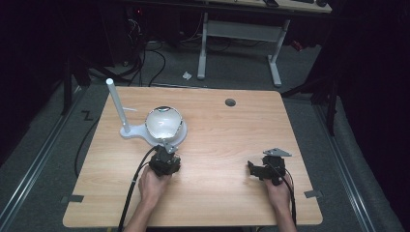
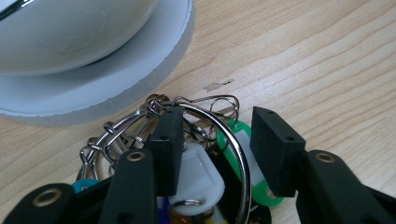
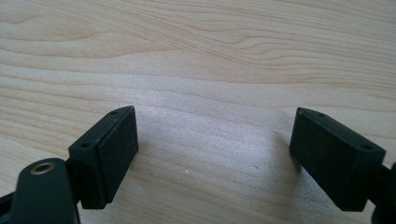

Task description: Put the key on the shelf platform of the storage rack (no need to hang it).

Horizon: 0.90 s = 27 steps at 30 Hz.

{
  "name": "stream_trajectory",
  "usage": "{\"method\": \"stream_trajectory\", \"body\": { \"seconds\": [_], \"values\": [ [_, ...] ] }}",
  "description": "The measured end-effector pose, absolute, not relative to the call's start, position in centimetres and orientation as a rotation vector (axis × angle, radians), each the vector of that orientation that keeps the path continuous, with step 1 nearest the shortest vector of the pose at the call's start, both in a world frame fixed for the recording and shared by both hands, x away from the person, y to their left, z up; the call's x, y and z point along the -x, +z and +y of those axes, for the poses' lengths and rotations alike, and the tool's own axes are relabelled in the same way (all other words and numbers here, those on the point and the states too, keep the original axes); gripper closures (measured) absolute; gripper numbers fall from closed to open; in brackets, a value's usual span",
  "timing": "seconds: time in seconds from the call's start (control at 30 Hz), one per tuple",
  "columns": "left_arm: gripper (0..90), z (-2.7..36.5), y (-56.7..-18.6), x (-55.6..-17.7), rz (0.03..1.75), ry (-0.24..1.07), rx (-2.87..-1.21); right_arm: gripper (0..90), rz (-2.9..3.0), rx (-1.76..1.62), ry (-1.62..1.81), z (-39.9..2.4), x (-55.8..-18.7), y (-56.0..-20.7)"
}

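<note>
Wooden table (image 1: 217, 145), left gripper (image 2: 217, 144) jaws straddling key ring (image 2: 233, 140), right gripper (image 3: 215, 158) spread wide

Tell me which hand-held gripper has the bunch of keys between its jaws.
The left hand-held gripper: the key ring with its white tag and green tag sits between its jaws. The right hand-held gripper has bare table there.

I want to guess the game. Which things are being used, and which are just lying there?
Probably in use:
- key ring with tags, between the open jaws of the left gripper
- white stand with shiny bowl, close by

Just lying about:
- right gripper, open over bare table
- paper scrap on the floor
</note>
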<state>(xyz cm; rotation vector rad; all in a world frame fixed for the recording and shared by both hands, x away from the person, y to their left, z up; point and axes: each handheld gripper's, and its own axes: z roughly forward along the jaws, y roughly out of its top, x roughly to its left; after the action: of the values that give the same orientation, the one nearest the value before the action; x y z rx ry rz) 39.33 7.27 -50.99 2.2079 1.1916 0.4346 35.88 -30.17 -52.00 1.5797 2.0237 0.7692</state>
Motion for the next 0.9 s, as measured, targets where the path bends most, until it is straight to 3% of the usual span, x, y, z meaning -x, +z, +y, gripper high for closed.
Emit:
{"method": "stream_trajectory", "body": {
  "seconds": [0.43,0.9],
  "values": [
    [81.9,7.9,-50.5,-38.8,1.180,0.469,-2.220,15.6,2.023,-1.580,0.769,-30.2,-35.9,-52.0],
    [85.7,10.8,-48.2,-36.7,1.176,0.536,-2.114,15.6,2.023,-1.579,0.770,-30.2,-35.9,-52.0]
  ]
}}
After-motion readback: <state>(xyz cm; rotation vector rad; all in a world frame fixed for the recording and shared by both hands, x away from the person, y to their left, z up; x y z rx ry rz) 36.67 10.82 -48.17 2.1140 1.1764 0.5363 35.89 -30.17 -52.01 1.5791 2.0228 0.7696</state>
